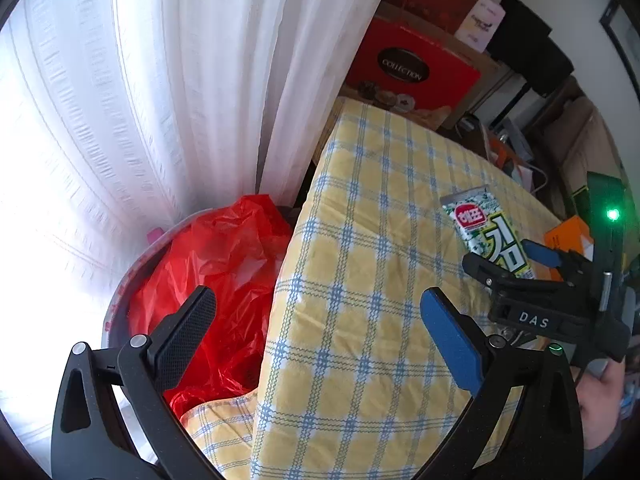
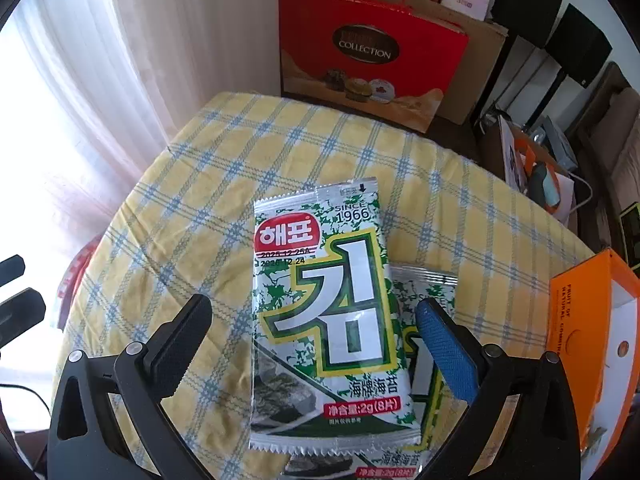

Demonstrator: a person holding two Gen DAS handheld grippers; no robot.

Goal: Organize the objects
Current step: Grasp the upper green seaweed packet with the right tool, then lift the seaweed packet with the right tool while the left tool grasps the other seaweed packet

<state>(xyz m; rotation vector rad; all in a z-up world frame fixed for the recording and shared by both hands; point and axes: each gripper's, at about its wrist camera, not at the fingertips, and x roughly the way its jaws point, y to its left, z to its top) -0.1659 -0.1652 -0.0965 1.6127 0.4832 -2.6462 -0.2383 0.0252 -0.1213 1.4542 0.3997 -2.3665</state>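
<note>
Two seaweed packs on the checked cloth (image 2: 224, 152): top pack (image 2: 326, 316) flat, label up, overlapping a second pack (image 2: 430, 304) that peeks out from under its right and near edges. Orange box (image 2: 592, 344) just right of the packs, open side toward them; likely the place meant for them, though not certain.

Right gripper (image 2: 314, 320) poised over the top pack, jaws wide, nothing held, fingers either side of the pack's width. Whether touching the foil: cannot tell. Left gripper (image 1: 318, 320) well left of the packs, off the cloth's edge, above a red bag (image 1: 224, 272) in a tub, jaws wide and empty.

Risks, judged from this: closing across a flat, slick foil pack could buckle it or let it slide out. Pinching low could catch both packs at once, the lower one dropping partway. A shove could push the packs toward the box wall rather than in.
</note>
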